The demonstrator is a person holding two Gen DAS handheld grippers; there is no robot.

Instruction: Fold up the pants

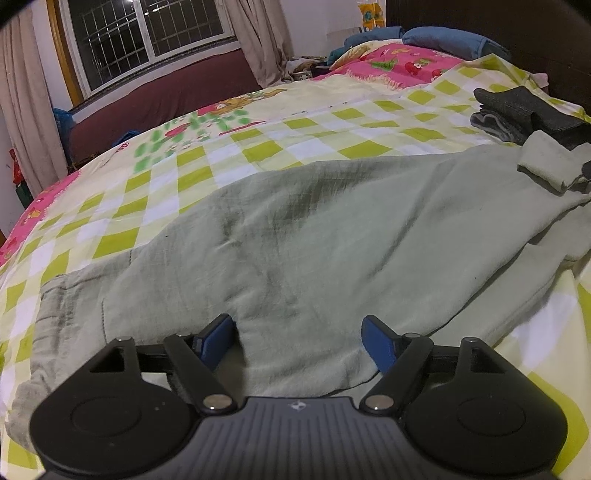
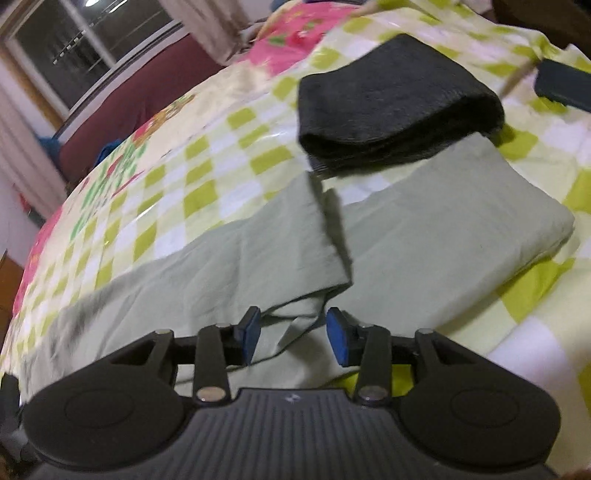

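We see a wide bed (image 1: 303, 122) covered by a quilt of lime-green and white checks with pink cartoon panels, a barred window (image 1: 147, 33) and curtains beyond it. Spread across the near half of the bed lie the pale green pants (image 1: 295, 240), wrinkled, the waistband end toward the left of the left wrist view and the legs running to the right. In the right wrist view one leg end is doubled back onto the other leg. Just past the leg ends sits a folded dark grey garment (image 2: 395, 107), touching the pants. The left gripper (image 1: 300, 341) hovers over the pants' near edge, its blue fingers (image 1: 216, 341) wide apart around nothing. The right gripper (image 2: 293, 334) sits low over the rumpled leg fabric, fingers also apart, gripping nothing.
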